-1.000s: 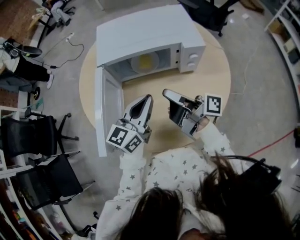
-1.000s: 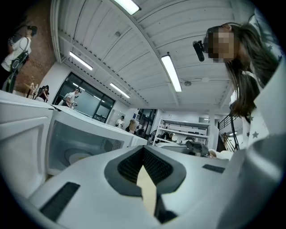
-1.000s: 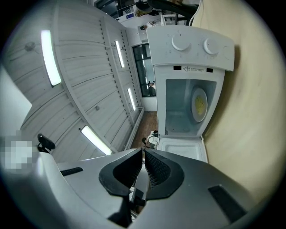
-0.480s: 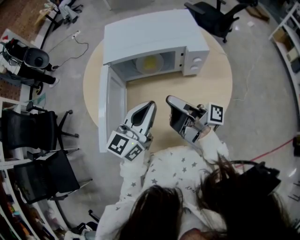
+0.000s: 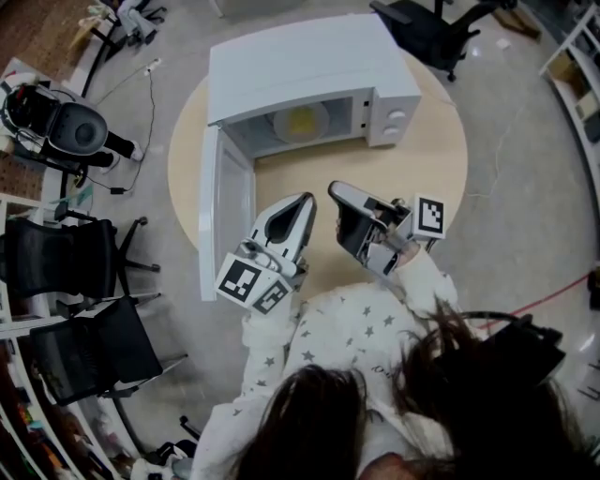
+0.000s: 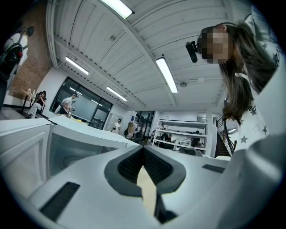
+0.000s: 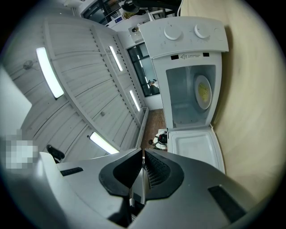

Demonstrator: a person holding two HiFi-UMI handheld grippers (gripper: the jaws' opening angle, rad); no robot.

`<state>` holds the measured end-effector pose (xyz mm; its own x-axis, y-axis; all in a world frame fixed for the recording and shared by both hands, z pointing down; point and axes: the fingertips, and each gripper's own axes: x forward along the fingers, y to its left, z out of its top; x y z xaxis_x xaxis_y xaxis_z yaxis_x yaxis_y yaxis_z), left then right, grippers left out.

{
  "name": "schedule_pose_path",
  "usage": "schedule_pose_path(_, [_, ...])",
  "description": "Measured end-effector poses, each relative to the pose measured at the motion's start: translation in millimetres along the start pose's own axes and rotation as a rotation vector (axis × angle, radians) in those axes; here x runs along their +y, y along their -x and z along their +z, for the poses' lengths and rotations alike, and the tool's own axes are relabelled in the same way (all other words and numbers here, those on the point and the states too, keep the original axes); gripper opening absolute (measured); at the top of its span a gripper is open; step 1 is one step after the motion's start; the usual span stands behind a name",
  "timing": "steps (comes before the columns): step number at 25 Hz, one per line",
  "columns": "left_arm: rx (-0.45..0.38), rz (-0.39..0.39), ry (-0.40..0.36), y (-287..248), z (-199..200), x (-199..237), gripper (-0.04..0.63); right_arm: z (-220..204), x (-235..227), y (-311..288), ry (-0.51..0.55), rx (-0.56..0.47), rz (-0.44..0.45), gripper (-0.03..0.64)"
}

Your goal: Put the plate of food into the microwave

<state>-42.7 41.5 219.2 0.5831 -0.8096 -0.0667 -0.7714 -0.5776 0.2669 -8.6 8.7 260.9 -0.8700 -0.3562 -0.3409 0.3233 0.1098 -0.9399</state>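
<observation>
A white microwave (image 5: 309,66) stands on the round wooden table (image 5: 422,169), its door (image 5: 223,225) swung open to the left. Inside it lies a plate with yellow food (image 5: 302,122), also visible in the right gripper view as the plate (image 7: 203,91) within the open microwave (image 7: 190,49). My left gripper (image 5: 305,200) hovers over the table in front of the door, shut and empty; its view shows the left gripper (image 6: 144,148) tilted up toward the ceiling. Just right of it, my right gripper (image 5: 336,189) is shut and empty too, and the right gripper (image 7: 143,152) points at the cavity.
The open door (image 7: 194,150) juts out toward the table's near left edge. Office chairs (image 5: 75,272) stand on the floor to the left, and another chair (image 5: 422,28) behind the microwave. A red cable (image 5: 553,291) lies on the floor at the right.
Both grippers stay shut and almost in the same place in front of the microwave. The head view has shifted slightly.
</observation>
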Motion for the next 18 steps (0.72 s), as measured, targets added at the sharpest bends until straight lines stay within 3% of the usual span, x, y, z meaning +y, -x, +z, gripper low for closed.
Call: schedule_pose_path(18, [0.018, 0.008, 0.008, 2, -2, 11, 0.002, 1, -11, -17, -0.026, 0.025, -0.010, 0.025])
